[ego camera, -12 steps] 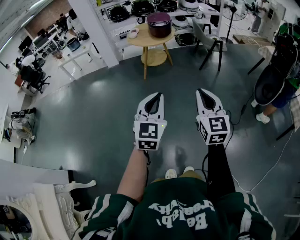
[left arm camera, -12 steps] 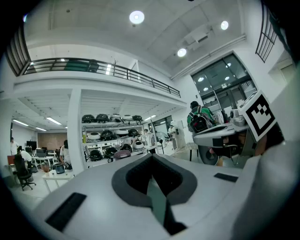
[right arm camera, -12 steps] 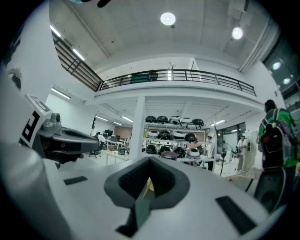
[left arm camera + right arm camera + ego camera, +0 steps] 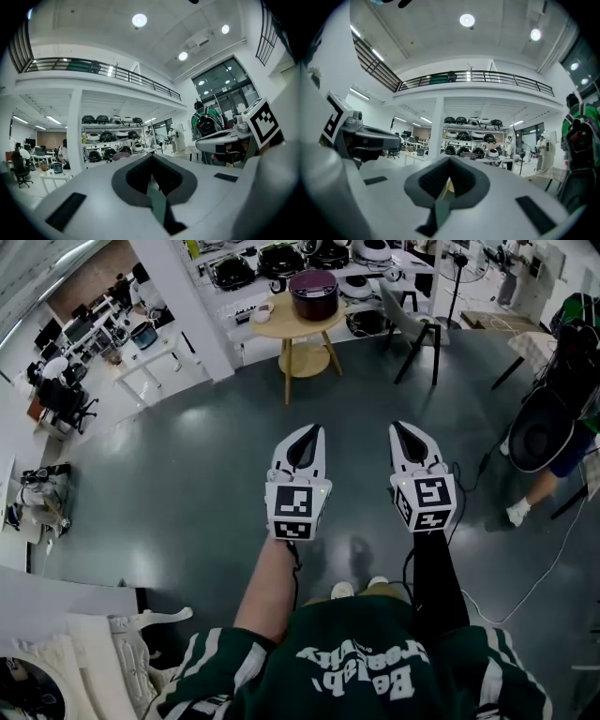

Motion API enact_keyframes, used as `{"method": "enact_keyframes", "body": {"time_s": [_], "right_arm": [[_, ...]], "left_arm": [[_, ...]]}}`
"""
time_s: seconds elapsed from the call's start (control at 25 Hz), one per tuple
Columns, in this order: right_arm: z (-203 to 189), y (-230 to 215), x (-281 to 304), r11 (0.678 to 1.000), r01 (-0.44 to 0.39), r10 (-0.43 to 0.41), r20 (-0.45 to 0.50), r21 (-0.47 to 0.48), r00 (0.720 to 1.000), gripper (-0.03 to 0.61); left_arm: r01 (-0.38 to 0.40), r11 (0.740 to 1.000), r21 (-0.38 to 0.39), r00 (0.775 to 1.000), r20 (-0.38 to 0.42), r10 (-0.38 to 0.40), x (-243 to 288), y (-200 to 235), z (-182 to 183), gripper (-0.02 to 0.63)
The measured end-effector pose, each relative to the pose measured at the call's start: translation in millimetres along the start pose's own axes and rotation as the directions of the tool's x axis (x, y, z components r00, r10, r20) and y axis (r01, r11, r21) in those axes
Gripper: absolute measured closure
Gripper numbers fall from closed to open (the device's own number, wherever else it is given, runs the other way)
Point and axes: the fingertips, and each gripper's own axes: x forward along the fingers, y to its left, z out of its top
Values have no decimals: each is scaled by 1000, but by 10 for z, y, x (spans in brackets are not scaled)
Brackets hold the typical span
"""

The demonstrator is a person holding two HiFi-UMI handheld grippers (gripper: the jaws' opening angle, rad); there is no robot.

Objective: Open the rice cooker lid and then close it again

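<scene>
A dark purple rice cooker [image 4: 314, 292] with its lid down stands on a small round wooden table [image 4: 286, 322], far ahead of me across the grey floor. My left gripper [image 4: 317, 429] and right gripper [image 4: 396, 426] are held level side by side over the floor, both shut with nothing between their jaws, well short of the table. In the left gripper view the left gripper [image 4: 151, 157] points toward shelves of cookers, and the cooker [image 4: 121, 156] shows small just above the jaws. The right gripper [image 4: 450, 161] shows the same shelves ahead.
Shelves [image 4: 281, 259] with several rice cookers line the back wall. A grey chair [image 4: 412, 320] stands right of the table. A person [image 4: 553, 427] with a backpack is at the right edge. White desks [image 4: 150, 348] sit at the left; a white ornate chair [image 4: 122, 643] is near me.
The table and cooker have shifted slightly up in the head view. Both grippers hold the same side-by-side pose, still shut. The person at the right has stepped.
</scene>
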Motion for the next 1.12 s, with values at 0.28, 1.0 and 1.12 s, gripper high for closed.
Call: {"method": "enact_keyframes", "body": {"time_s": [0.28,1.0,1.12], "right_arm": [[12,51,95,999,22,-22,23,29,999,574],[22,-295,989,998,-15,9,98,55,995,298],[-19,-484,1382,998,-38,32,102,52,994,296]], "left_arm": [[-52,998,-17,998,28,53,-50,255,-30,616],[-89,996,-17,995,46,89,659,787,-121,399],[-114,993,-15,992,50,115,1057,940,-132,373]]}}
